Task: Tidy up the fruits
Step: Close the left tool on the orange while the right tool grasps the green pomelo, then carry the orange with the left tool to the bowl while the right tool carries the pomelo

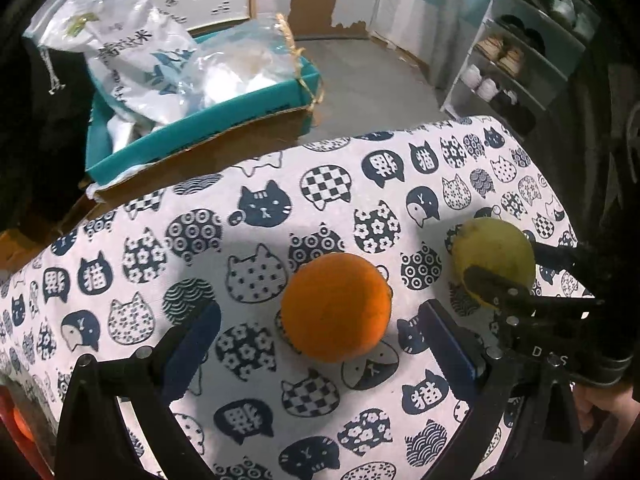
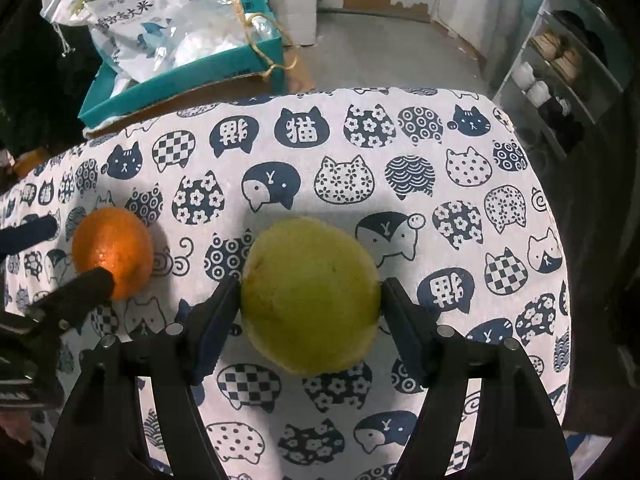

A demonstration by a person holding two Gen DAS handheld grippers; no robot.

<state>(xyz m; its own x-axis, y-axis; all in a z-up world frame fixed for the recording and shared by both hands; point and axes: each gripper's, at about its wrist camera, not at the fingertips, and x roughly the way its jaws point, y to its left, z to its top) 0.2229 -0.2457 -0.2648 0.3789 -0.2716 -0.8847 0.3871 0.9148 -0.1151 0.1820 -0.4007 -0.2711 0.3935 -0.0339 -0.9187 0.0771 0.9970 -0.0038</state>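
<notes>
Right gripper (image 2: 310,304) jaws pinch the green fruit (image 2: 310,296); left gripper (image 1: 320,344), jaws apart, could nudge the orange (image 1: 336,306) rolling.

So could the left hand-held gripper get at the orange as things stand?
Probably yes: the left hand-held gripper is open, the orange sits between its fingers, and nothing blocks it.
</notes>
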